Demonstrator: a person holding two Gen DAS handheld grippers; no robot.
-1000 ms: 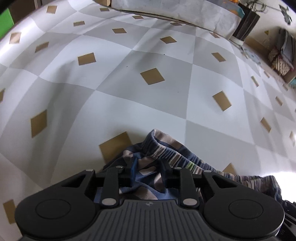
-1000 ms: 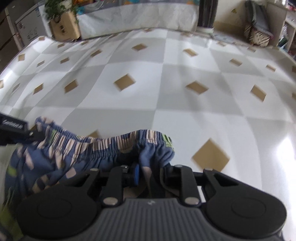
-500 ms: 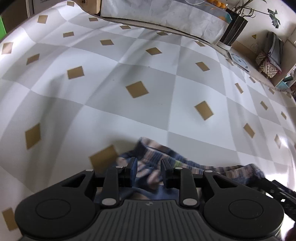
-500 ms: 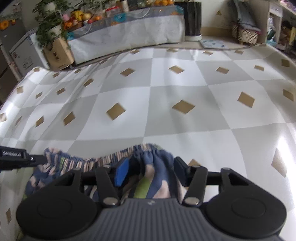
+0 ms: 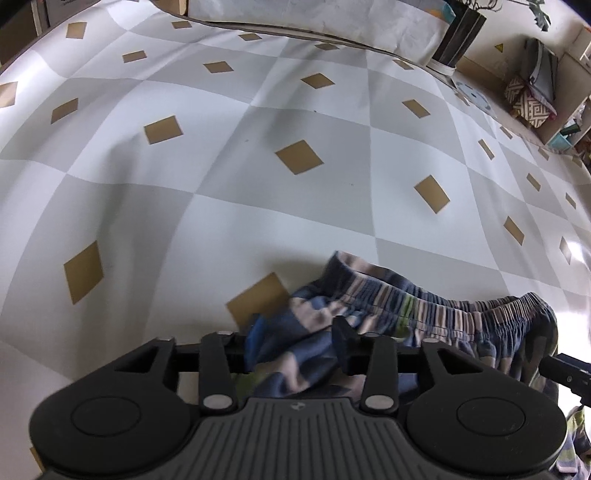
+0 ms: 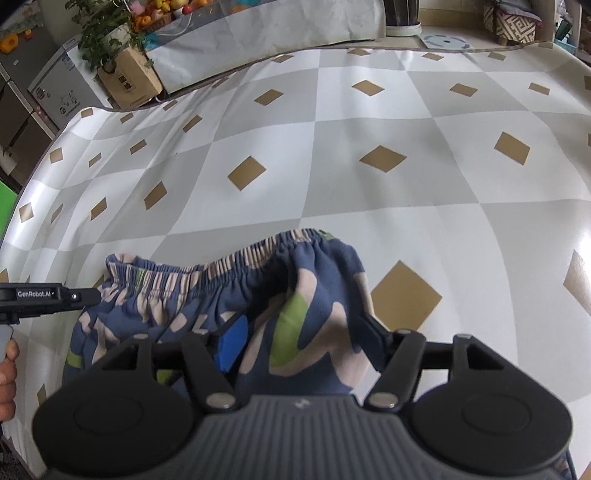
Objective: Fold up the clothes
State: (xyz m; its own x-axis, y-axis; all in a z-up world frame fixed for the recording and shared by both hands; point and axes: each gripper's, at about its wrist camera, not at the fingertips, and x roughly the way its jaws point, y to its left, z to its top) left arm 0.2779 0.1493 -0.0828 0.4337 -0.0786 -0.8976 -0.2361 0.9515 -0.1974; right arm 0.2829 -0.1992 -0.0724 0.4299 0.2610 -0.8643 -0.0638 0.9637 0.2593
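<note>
Blue shorts [image 5: 424,306] with pink and green patches and a striped elastic waistband lie bunched on the checked floor mat [image 5: 258,184]. My left gripper [image 5: 299,341] hangs over the waistband's left end. Its jaws are opening, with loose cloth lying between the fingers and no pad pressing on it. In the right wrist view the shorts [image 6: 221,291] spread leftward from my right gripper [image 6: 299,339]. Its jaws are also opening and stand wide around a hump of cloth. The left gripper [image 6: 55,295] shows at the far left, with a hand [image 6: 7,376] below it.
The mat's far edge curls up in front of a cardboard box [image 6: 129,79] with a plant and a long white-draped bench [image 6: 277,29]. A dark planter [image 5: 458,40], a patterned basket [image 6: 513,22] and a round white disc [image 6: 445,40] stand beyond it.
Both grippers were shut on the waistband a second ago. Their jaws have since spread, the right first and wider, and the shorts have slumped on the mat. Both hands drew back slightly.
</note>
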